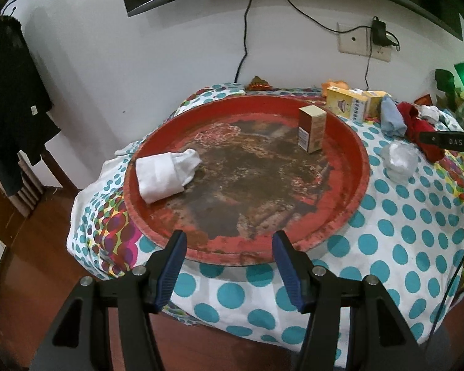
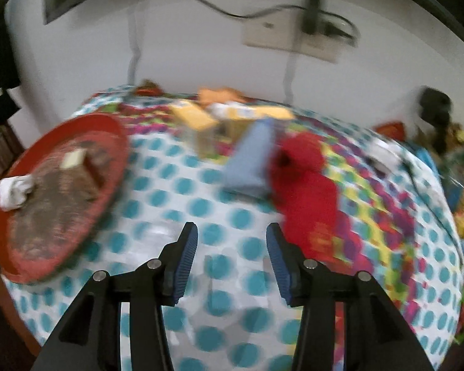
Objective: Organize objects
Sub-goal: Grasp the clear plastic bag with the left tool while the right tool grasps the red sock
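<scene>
Red tray [image 1: 360, 167], white sock [image 1: 165, 174], teal-dotted tablecloth [image 1: 402, 247], red cloth [image 2: 306, 182]

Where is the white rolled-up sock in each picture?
Left wrist view: the white sock lies inside the red tray, at its left side, left of centre in the picture.
Right wrist view: the white sock is at the far left edge, blurred, in the same tray.
Shared landmark: the small box standing in the tray.

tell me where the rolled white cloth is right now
In the left wrist view the rolled white cloth lies inside the red tray, against its left rim, across from the upright small box.
</scene>
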Motion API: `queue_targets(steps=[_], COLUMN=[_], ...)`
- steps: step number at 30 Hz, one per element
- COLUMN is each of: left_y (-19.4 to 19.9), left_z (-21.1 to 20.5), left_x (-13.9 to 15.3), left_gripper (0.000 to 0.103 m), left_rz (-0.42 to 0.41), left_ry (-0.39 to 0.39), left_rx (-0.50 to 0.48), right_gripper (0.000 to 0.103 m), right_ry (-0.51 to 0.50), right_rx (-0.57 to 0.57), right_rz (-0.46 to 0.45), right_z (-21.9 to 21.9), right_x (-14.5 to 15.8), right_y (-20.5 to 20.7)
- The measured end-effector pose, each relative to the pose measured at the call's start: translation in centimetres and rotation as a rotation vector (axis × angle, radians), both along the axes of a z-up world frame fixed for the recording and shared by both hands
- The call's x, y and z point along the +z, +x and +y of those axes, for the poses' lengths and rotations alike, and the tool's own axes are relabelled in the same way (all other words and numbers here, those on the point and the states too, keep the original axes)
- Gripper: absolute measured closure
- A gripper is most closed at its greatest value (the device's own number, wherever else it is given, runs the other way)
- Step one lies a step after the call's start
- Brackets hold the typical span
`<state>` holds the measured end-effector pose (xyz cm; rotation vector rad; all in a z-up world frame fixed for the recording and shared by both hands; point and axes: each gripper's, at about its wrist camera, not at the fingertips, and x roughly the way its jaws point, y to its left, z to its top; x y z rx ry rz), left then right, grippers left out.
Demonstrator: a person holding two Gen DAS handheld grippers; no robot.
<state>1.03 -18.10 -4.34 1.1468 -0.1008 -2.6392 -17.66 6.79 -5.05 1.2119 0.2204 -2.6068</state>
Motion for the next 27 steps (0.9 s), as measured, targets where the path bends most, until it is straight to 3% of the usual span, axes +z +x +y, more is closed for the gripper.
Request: queue_targets(steps=[3,5,17,24,27], left_y=[0.0,0.0,0.1,0.2,-0.3], left_z=[1.0,1.6,5.5,7.7,9.1], left_x=[-0.1,-0.3,-1.5,-0.8,-0.6], left_gripper=[0.044,0.044,0.044,0.044,0.044], left_rz=[-0.005,-0.006,-0.04,-0.032,-0.042], left_ry=[-0.021,-0.032,-0.05,-0.021,-0.042], left_rx=[-0.028,-0.043,-0.154,-0.211,-0.228], right_gripper=[0.052,0.043,0.04,0.039,0.04], right_ry=[-0.025,-0.031,-0.054,-0.082,-0.082], right_rx=[-0.04,-0.063,-0.092,-0.092,-0.062], right_rz=[-0.004,0.0,0.055,0.001,-0.002], right_z=[2.8,4.2,8.3,10.3,10.0], right_x=[-0.7,-1.1,-1.3,-3.0,-3.5], right_y=[-0.2,-0.2,-1.0,-3.7,-4.4])
